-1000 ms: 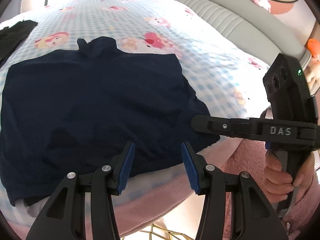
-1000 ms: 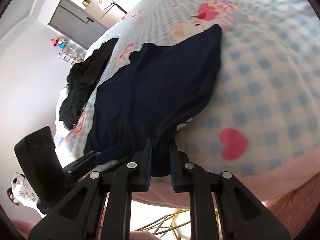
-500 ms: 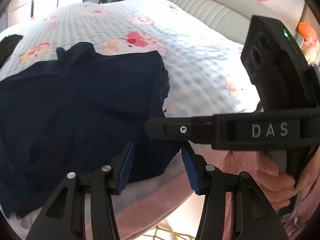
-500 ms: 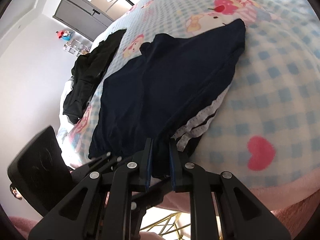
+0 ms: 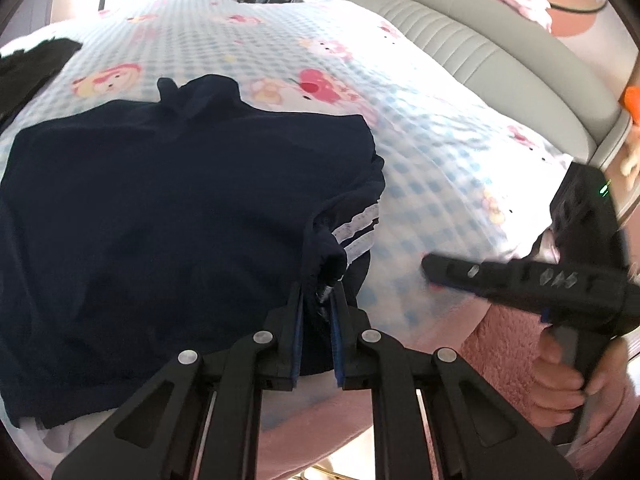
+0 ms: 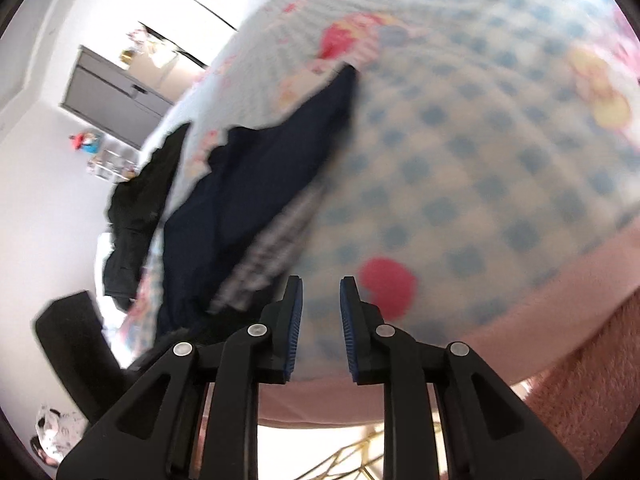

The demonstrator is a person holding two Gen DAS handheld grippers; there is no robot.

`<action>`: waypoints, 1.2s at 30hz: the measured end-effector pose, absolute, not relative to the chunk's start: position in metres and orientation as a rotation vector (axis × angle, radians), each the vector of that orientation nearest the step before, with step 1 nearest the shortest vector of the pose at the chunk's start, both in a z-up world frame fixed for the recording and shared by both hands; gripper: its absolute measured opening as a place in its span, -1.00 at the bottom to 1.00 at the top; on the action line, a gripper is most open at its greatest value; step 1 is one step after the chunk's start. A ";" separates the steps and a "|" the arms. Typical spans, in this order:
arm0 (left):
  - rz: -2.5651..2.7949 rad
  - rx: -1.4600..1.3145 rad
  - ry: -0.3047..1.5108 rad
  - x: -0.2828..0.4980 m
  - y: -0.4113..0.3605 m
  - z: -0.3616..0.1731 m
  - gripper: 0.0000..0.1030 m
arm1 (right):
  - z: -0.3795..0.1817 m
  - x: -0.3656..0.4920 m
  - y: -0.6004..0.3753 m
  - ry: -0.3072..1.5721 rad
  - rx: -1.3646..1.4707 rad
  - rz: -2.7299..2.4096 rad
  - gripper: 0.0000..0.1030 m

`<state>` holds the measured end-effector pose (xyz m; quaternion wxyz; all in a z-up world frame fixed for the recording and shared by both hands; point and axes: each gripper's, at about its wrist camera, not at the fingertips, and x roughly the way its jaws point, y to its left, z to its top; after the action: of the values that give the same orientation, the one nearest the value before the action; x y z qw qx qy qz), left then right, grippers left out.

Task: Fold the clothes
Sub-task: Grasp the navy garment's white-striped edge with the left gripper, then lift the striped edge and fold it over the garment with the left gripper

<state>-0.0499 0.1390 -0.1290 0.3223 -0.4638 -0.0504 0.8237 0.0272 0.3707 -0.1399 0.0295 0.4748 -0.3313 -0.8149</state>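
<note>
A dark navy garment (image 5: 168, 216) with white side stripes (image 5: 358, 228) lies spread on the checked cartoon-print bedspread (image 5: 432, 148). My left gripper (image 5: 316, 300) is shut on the garment's near right corner, which is bunched between the blue pads. My right gripper (image 6: 320, 300) is open and empty, just right of the garment (image 6: 248, 184), above the bedspread's (image 6: 480, 168) front edge. It also shows in the left wrist view (image 5: 520, 280), held in a hand to the right.
A black pile of clothes (image 6: 136, 208) lies at the far left of the bed, also seen in the left wrist view (image 5: 28, 64). A grey padded headboard (image 5: 480, 48) runs along the right. A pink fuzzy blanket (image 5: 504, 344) hangs at the front edge.
My right gripper let go of the garment's corner, opened and pulled back to the right. My left gripper closed on that same corner, and white stripes are now turned up.
</note>
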 end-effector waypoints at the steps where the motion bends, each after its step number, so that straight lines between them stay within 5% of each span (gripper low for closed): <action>1: 2.152 -1.221 -0.148 -0.051 0.139 -0.130 -0.76 | -0.143 0.026 0.367 -1.003 1.485 -2.509 -0.63; 5: 2.108 -1.225 -0.201 -0.053 0.139 -0.129 -0.75 | -0.147 0.018 0.350 -0.904 1.521 -2.502 -0.44; 11: 2.081 -1.254 -0.208 -0.053 0.135 -0.128 -0.69 | -0.143 0.006 0.339 -0.878 1.462 -2.456 -0.44; 14: 2.062 -1.281 -0.240 -0.054 0.128 -0.131 -0.07 | -0.144 0.000 0.331 -0.851 1.452 -2.423 -0.44; 26: 1.999 -1.344 -0.430 -0.086 0.120 -0.135 -0.06 | -0.156 -0.010 0.299 -0.761 1.455 -2.328 -0.44; 29: 1.977 -1.384 -0.345 -0.089 0.142 -0.141 -0.21 | -0.160 -0.007 0.298 -0.773 1.467 -2.322 -0.44; 32: 2.006 -1.384 -0.279 -0.089 0.154 -0.141 -0.74 | -0.158 -0.004 0.299 -0.782 1.477 -2.331 -0.44; 36: 2.076 -1.350 -0.366 -0.093 0.136 -0.131 -0.80 | -0.149 0.001 0.302 -0.783 1.462 -2.332 -0.44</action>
<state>-0.0925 0.1359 -0.1312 0.3139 -0.5119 -0.1388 0.7875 0.0008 0.3016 -0.1493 0.1397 0.5059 -0.2711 -0.8069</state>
